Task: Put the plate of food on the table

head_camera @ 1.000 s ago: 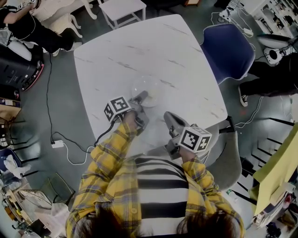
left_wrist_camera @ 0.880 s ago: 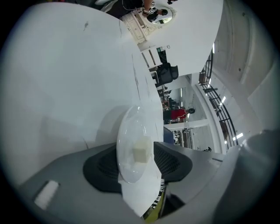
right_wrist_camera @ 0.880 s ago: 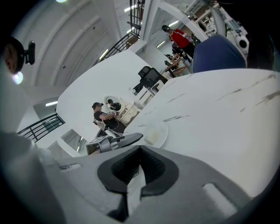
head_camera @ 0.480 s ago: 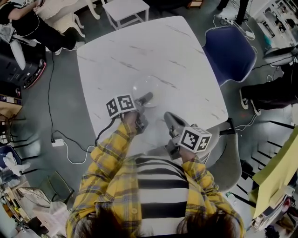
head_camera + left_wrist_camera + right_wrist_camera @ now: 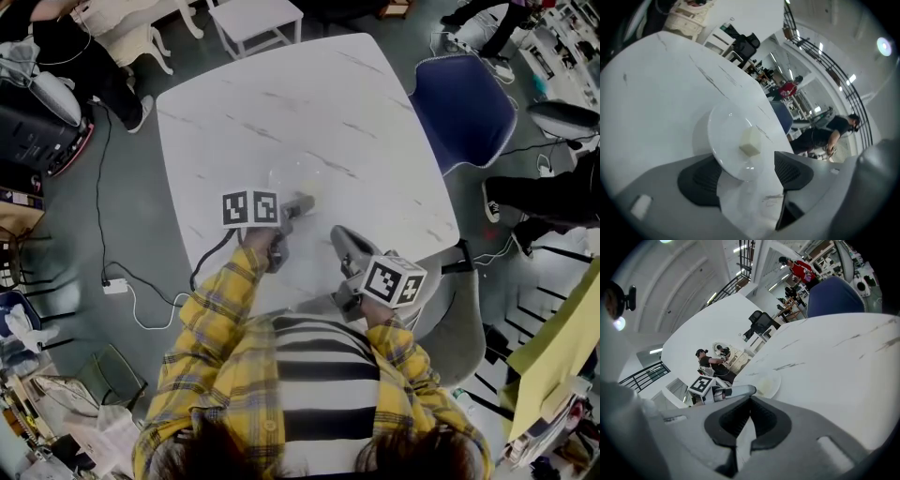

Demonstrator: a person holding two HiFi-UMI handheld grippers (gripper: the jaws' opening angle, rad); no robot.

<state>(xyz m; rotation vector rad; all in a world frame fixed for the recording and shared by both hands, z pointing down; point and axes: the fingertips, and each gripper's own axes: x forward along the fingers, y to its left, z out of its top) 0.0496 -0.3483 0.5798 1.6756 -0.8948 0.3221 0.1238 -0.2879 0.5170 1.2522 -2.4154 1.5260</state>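
One step left, we reckon: plate [image 5: 729, 136] sits on the worktop [image 5: 656, 93], left tongs [image 5: 747, 161] opening around its rim, right tongs [image 5: 749, 404] pressed together, empty. Next, pull back level.

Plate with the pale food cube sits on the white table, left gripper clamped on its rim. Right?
Not clamped: the left gripper view shows the left gripper with jaws opening, clear of the rim of the plate between them. The plate and food cube do sit on the table.
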